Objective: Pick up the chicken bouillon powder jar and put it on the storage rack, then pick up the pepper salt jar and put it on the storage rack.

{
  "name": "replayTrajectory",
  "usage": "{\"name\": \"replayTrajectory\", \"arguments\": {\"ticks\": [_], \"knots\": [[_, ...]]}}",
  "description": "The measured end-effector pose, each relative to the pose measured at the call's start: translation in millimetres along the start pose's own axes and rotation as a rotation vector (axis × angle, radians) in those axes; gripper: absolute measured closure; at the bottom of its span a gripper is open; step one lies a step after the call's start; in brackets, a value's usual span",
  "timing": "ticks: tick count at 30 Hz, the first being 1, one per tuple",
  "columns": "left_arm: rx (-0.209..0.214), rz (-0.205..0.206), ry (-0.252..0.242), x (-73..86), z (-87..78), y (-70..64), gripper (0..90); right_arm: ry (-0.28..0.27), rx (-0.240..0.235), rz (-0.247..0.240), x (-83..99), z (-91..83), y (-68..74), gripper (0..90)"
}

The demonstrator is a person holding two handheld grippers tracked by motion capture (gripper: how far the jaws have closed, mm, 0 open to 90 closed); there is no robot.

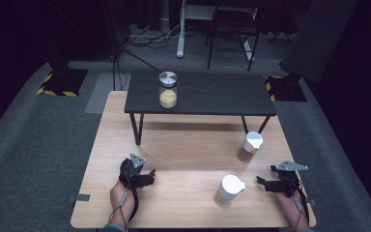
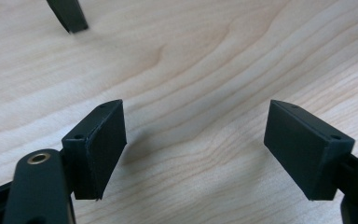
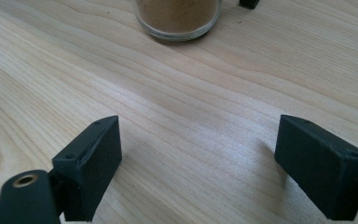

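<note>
1. As both tools lay low at the near edge of the wooden table (image 1: 106, 145), the left gripper (image 1: 147, 176) had its jaws spread, nothing between them; likely a waiting pose.
2. Right gripper (image 1: 262, 182): jaws likewise spread and empty, aimed at the nearest jar.
3. White-lidded jar (image 1: 229, 190): just beside the right gripper, within easy reach.
4. Second white-lidded jar (image 1: 249, 146), brown contents: farther back, right of centre.
5. Metal-lidded jar (image 1: 168, 90), yellowish contents: farthest, upright on the dark raised shelf (image 1: 222, 94), apparently set apart from the other two.

Pale wood table (image 1: 188, 145), black shelf (image 1: 207, 94), white-lidded jars (image 1: 229, 189).
</note>
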State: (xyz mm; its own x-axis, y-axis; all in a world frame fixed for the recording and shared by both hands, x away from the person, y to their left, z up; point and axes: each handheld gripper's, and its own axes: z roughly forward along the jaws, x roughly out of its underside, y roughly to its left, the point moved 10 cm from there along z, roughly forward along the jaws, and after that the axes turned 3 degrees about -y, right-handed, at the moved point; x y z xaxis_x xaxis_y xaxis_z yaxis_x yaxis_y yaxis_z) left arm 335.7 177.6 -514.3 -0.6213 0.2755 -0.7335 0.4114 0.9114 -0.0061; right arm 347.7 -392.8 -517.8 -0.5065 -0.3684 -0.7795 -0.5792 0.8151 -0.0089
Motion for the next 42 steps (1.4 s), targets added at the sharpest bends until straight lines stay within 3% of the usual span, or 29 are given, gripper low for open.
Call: {"name": "replayTrajectory", "arguments": {"ticks": [6,11,38,40,42], "knots": [[0.000,-0.001,-0.027,4.6,2.0,2.6,16.5,0.000,0.000,0.000,0.0,0.0,0.0,14.3],[0.004,0.002,-0.013,2.9,4.5,3.2,8.4,0.000,0.000,0.000,0.0,0.0,0.0,14.2],[0.002,0.002,-0.012,2.7,4.6,3.3,7.6,0.006,-0.001,0.001,-1.5,1.5,0.1,12.4],[0.002,-0.001,-0.014,2.8,4.8,3.1,7.6,0.004,-0.001,0.013,-1.4,1.2,0.1,12.3],[0.002,0.002,-0.012,2.7,4.6,3.2,7.6,-0.010,-0.018,0.064,-0.8,0.7,-2.6,10.2]]}}
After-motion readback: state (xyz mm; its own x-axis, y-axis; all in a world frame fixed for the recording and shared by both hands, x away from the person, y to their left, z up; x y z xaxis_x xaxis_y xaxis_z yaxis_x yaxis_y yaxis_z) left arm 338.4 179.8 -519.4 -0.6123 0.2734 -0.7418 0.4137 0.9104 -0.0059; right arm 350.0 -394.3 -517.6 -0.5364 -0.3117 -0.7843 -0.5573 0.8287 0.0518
